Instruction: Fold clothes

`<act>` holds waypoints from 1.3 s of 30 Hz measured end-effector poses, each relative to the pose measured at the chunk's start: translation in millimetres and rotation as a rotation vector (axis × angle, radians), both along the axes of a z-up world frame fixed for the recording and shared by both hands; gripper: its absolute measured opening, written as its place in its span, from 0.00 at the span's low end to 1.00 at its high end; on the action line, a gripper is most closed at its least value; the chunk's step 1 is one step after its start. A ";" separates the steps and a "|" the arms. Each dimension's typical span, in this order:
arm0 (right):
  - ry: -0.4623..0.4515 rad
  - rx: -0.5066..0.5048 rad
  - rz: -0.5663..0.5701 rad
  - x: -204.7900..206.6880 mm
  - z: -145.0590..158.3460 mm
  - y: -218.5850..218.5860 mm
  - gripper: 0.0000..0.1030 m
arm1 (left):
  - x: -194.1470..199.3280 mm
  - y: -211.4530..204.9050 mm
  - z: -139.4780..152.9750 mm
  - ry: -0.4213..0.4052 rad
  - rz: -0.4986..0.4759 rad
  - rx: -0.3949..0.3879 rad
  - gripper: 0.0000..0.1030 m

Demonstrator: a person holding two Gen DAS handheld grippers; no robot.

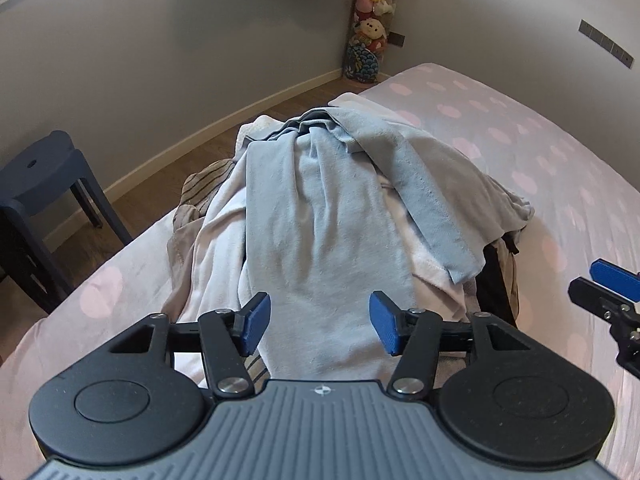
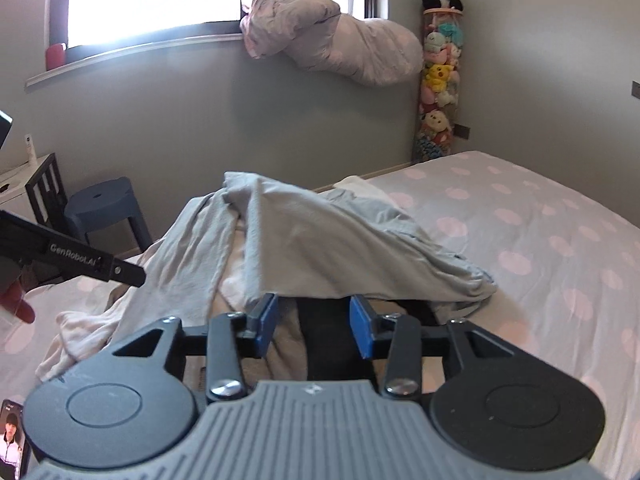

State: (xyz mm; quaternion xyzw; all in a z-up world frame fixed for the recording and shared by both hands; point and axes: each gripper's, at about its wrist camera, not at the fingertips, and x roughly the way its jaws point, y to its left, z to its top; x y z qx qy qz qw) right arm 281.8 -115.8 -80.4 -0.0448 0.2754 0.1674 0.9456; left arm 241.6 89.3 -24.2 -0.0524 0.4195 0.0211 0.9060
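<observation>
Black linkage left gripper (image 1: 320, 328) and right gripper (image 2: 314, 326), blue ribbed jaws, silver screws.

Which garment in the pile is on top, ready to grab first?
The light blue garment, draped over the whole pile. The white garment and the striped one only peek out beneath it at the left.

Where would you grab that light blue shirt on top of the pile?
Probably by the hemmed edge of the blue shirt hanging off the pile's right side, coming from the right. It hangs loose there, so the open right claw could pinch it alone.
</observation>
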 end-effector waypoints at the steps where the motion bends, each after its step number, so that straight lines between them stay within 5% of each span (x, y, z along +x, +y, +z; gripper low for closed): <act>1: 0.005 0.000 0.014 2.3 -2.8 5.7 0.43 | 0.3 0.1 -0.3 -0.011 -0.002 0.017 0.51; 11: 0.047 -0.027 0.073 51.3 -29.8 49.3 0.56 | 20.1 10.4 -14.1 -0.053 -0.024 -0.031 0.62; 13: 0.054 -0.039 0.075 63.5 -35.3 56.7 0.52 | 28.0 10.3 -16.5 -0.031 -0.037 -0.021 0.62; 17: 0.071 -0.059 0.041 80.2 -42.2 56.3 0.07 | 35.9 10.9 -18.2 0.001 -0.037 -0.027 0.61; 22: -0.057 -0.107 -0.082 75.1 -24.5 26.1 0.05 | 36.2 9.7 -17.0 0.016 -0.057 -0.029 0.61; 32: -0.246 -0.126 -0.314 20.7 38.0 -62.2 0.05 | 12.8 -4.1 16.4 -0.034 -0.081 0.000 0.61; 39: -0.252 -0.154 -0.447 -72.2 58.8 -151.0 0.05 | -10.6 -33.3 43.8 -0.065 -0.146 0.029 0.61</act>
